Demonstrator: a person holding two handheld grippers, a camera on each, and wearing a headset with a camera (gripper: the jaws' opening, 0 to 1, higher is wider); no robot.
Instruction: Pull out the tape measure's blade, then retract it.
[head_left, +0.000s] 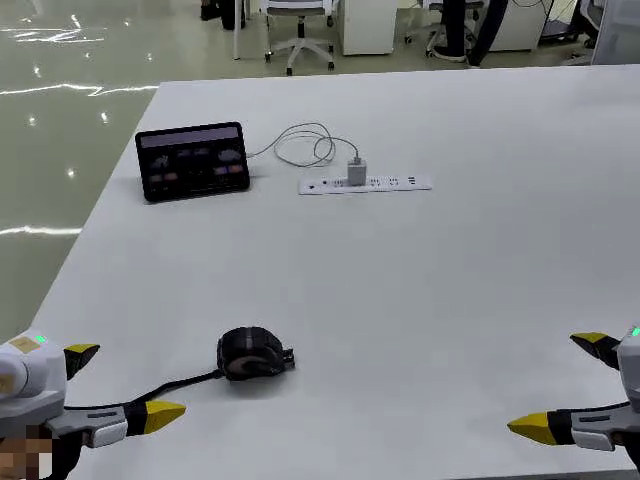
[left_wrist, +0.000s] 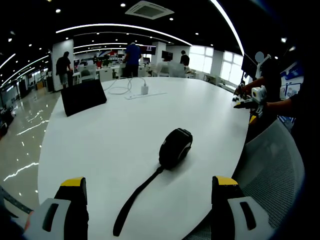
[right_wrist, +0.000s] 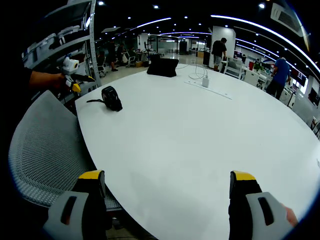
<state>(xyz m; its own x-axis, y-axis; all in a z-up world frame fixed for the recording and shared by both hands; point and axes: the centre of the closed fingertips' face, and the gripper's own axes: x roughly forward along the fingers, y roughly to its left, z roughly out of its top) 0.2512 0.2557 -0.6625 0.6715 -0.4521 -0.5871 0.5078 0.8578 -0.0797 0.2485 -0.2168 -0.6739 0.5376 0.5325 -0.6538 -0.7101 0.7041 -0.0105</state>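
In the head view, the tape measure (head_left: 252, 353) lies on the white worktop (head_left: 430, 290), just ahead of the left gripper (head_left: 125, 385) and to its right. That gripper's yellow-tipped jaws are spread wide and hold nothing. The black strap (head_left: 175, 384) trails back toward its nearer jaw tip. The right gripper (head_left: 560, 385) is equally wide and empty, well apart from the tape measure. Far beyond both are a tablet (head_left: 192, 160) and a power strip (head_left: 365, 183) with a white charger (head_left: 355, 168).

In the left gripper view, the tape measure (left_wrist: 175, 147) is ahead between the jaws, somewhat nearer the right-hand one, and the strap runs back into the gap. A mesh chair (left_wrist: 270, 170) stands beside that jaw (unseen from the head). The right gripper (left_wrist: 252, 97) is far off to the side.

In the right gripper view, bare worktop lies between the spread jaws. The tape measure (right_wrist: 111, 97) is well off ahead to the left, with the left gripper (right_wrist: 72, 70) beyond it.
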